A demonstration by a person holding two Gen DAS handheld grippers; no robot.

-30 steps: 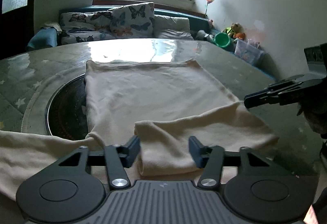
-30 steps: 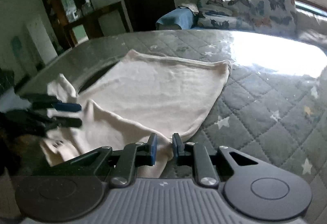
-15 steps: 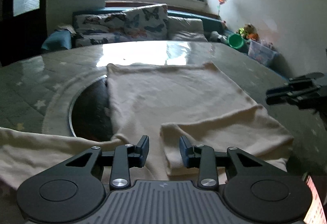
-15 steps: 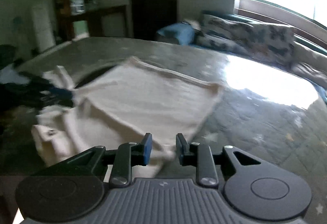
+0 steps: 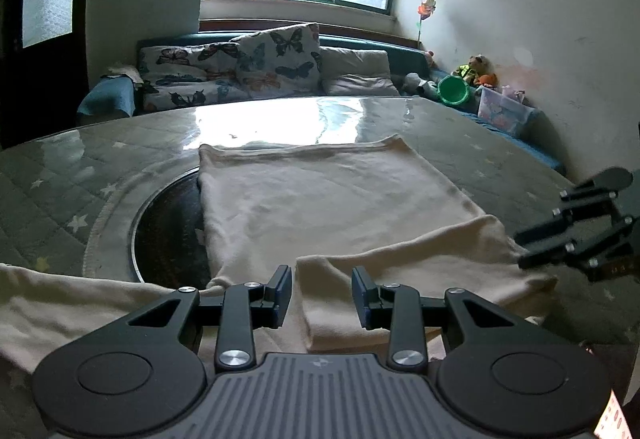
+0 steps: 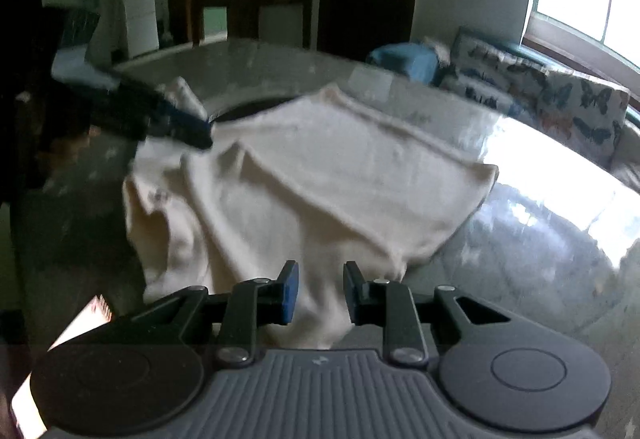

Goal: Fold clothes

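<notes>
A cream garment (image 5: 328,207) lies spread flat on the round table, one sleeve folded across its near part (image 5: 408,271), the other sleeve trailing off to the left (image 5: 80,299). My left gripper (image 5: 322,297) is open, hovering just above the garment's near edge, holding nothing. My right gripper (image 6: 317,293) is open above the garment's side (image 6: 320,191), holding nothing. The right gripper also shows in the left wrist view (image 5: 576,235), at the right by the folded sleeve. The left gripper shows in the right wrist view (image 6: 160,115), blurred.
The table (image 5: 60,175) has a quilted star cover under glass and a dark round inset (image 5: 168,231) left of the garment. A sofa with butterfly cushions (image 5: 256,67) stands behind, toys and a green bucket (image 5: 454,89) at back right.
My right gripper has opened, let go of the garment's edge, and lifted up and back. My left gripper narrowed then widened, and pulled back a little. The garment lies still.
</notes>
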